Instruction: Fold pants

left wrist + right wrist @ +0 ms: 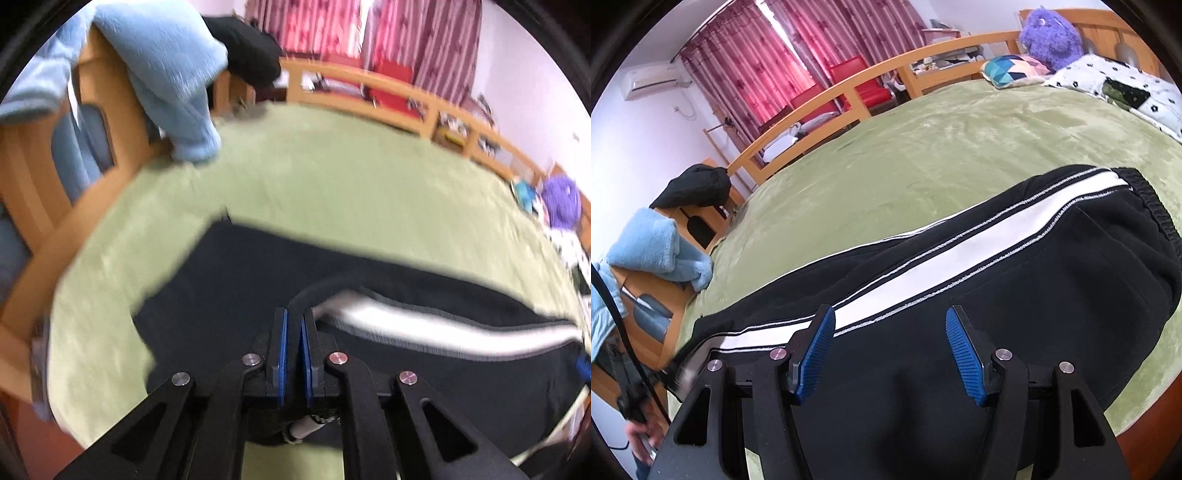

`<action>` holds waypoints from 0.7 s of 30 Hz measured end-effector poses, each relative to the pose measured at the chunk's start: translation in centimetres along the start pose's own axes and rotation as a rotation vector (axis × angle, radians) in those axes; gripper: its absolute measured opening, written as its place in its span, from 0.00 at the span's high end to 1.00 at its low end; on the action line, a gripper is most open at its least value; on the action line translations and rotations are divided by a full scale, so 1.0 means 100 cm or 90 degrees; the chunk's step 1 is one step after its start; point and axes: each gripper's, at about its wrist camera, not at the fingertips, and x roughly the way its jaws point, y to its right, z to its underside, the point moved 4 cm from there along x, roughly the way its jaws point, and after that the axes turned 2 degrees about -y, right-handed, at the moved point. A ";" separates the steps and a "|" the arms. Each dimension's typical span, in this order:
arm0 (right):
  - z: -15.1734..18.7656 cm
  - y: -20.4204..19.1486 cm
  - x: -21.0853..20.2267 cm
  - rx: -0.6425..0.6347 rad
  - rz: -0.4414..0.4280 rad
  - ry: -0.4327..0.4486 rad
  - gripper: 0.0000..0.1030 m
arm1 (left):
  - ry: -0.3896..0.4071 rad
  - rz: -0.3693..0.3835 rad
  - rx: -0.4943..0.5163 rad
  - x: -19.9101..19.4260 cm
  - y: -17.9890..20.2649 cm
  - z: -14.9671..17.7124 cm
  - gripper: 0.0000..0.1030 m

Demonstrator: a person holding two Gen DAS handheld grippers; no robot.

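Observation:
Black track pants with a white side stripe lie on the green bedspread, waistband at the right. My right gripper is open and empty, just above the pants near the stripe. In the left wrist view the pants are blurred by motion. My left gripper is shut, its blue pads pinching a fold of the black fabric, which rises between the fingers.
A wooden bed rail runs along the far side. A light blue blanket and a black garment hang on the footboard. A purple plush toy, a patterned pillow and a white quilt sit at the bed's head.

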 end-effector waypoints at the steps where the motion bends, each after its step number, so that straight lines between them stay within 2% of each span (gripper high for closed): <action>1: -0.002 0.002 0.002 0.012 -0.003 -0.003 0.40 | 0.009 -0.008 0.000 0.004 -0.006 -0.012 0.93; 3: -0.004 0.005 0.006 0.023 -0.003 -0.009 0.40 | 0.034 -0.030 0.006 0.015 -0.014 -0.043 0.93; 6: -0.006 0.006 0.012 0.018 0.019 -0.017 0.40 | 0.029 -0.018 -0.004 0.039 -0.022 -0.075 0.93; 8: -0.005 0.004 0.017 0.006 0.037 -0.025 0.40 | 0.015 -0.026 -0.003 0.061 -0.022 -0.087 0.93; 12: -0.003 0.007 0.022 -0.015 0.073 -0.037 0.40 | -0.079 -0.061 -0.022 0.121 -0.028 -0.079 0.89; 14: -0.004 0.008 0.024 -0.018 0.083 -0.041 0.40 | -0.120 -0.096 -0.024 0.137 -0.032 -0.070 0.75; 16: -0.004 0.007 0.028 -0.035 0.093 -0.042 0.40 | -0.116 -0.121 -0.026 0.137 -0.037 -0.062 0.47; 19: -0.006 -0.005 0.036 -0.088 0.092 -0.040 0.40 | -0.079 -0.120 -0.001 0.120 -0.040 -0.060 0.32; 21: -0.007 -0.021 0.048 -0.129 0.094 -0.050 0.40 | -0.072 -0.114 0.003 0.106 -0.044 -0.061 0.27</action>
